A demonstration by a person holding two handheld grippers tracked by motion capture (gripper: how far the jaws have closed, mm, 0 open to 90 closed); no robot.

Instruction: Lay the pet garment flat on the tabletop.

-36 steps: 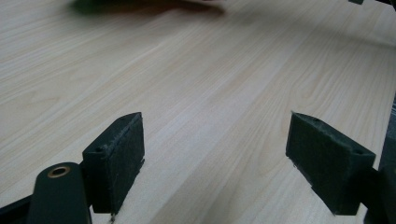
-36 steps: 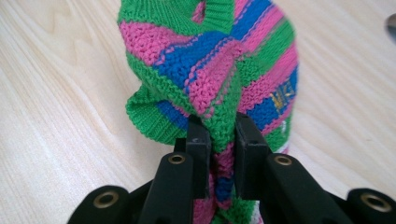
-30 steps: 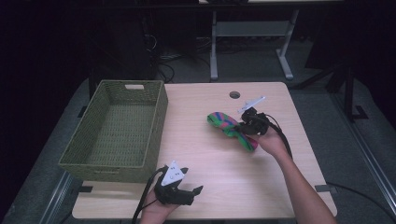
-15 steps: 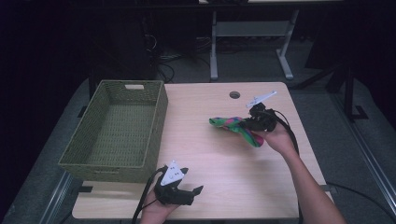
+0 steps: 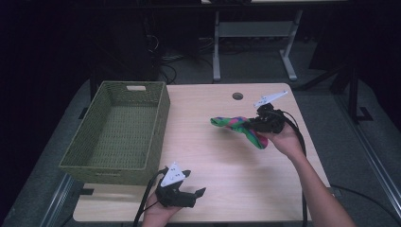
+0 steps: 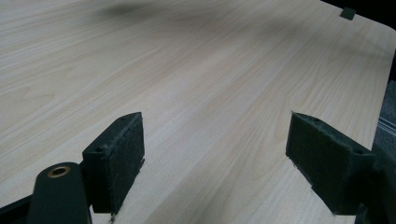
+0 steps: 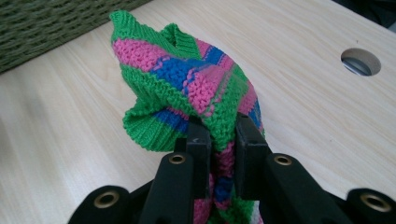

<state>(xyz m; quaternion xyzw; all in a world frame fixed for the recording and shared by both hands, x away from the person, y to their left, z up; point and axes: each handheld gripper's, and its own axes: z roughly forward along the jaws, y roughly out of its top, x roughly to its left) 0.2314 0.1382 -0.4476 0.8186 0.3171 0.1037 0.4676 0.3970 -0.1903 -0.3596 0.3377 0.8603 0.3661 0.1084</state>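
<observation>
Because its jaws are clamped on a bunched fold of the knitted sock (image 7: 196, 88), the right gripper (image 5: 257, 124) carries that green, pink and blue piece clear of the counter (image 5: 217, 165), right of centre in the high view, its loose end pointing toward the woven basket (image 5: 94, 158) at left, probably its destination. At bottom centre, the left gripper (image 5: 194, 189) idles low over bare wood, jaws wide apart, holding nothing

No words, labels, brand marks, numbers or signs can be read anywhere, in the high view or in either gripper view.
</observation>
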